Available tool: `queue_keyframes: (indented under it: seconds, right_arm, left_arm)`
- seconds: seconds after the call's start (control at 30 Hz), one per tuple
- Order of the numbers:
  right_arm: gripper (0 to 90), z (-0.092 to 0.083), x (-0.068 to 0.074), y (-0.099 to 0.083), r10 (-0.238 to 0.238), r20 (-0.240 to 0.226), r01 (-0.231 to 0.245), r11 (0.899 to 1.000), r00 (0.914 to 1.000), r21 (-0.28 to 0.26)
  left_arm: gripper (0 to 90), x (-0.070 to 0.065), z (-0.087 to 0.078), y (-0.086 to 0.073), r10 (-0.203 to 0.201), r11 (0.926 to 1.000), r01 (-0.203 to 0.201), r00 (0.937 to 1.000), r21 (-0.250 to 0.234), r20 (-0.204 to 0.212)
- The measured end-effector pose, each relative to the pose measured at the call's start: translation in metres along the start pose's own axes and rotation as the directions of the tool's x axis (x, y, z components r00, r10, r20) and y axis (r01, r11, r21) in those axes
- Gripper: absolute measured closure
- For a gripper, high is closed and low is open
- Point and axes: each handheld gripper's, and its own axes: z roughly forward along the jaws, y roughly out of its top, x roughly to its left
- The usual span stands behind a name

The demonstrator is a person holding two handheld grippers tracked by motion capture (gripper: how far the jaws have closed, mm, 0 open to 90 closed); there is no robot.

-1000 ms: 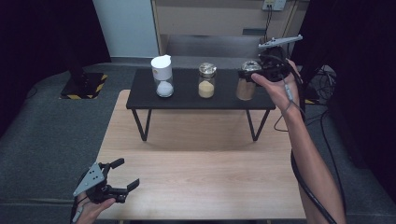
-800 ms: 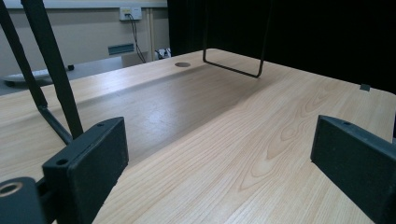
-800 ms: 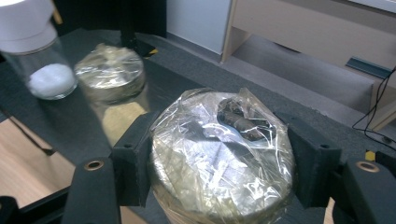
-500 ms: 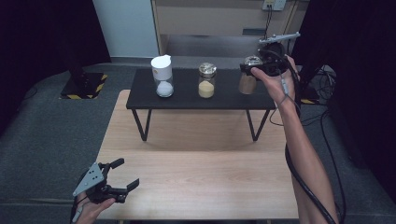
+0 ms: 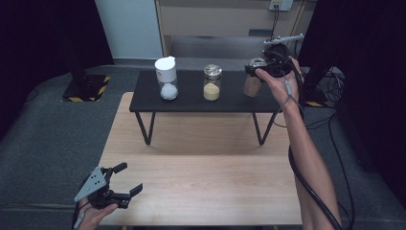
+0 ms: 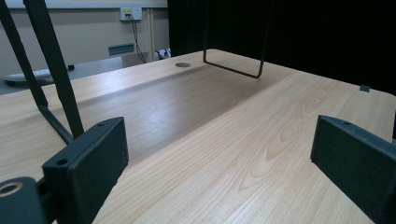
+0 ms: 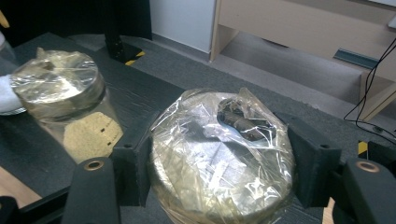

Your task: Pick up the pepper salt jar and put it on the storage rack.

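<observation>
— Plastic wrap over the brown jar's lid (image 7: 219,158); where does that jar sit?

— On the black shelf (image 5: 191,103), at the right end, about one o'clock from the wooden table (image 5: 201,187). The right gripper (image 5: 261,72) pinches its lid, one jaw on each side.

— And the left gripper (image 5: 122,184)?

— Down at seven o'clock, low over the table, jaws spread with nothing between them

— Neighbours?

— A yellow-filled jar (image 5: 212,82) sits mid-shelf, a white-capped jar (image 5: 167,79) at eleven o'clock
</observation>
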Motion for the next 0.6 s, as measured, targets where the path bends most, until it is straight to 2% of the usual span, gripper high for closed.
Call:
queue_keyframes:
  seconds: [0.33,0.6]
  right_arm:
    - [35.4,0.012,0.0,-0.008,-0.004,0.012,0.004,1.0,0.9999,0.015]
    - [35.3,0.018,0.001,-0.011,-0.001,0.003,0.001,1.0,1.0,0.026]
  left_arm:
    - [3.0,0.0,0.0,0.0,-0.001,1.0,0.001,1.0,0.001,0.0]
    - [3.1,0.0,0.0,0.0,-0.001,1.0,0.001,1.0,0.002,0.001]
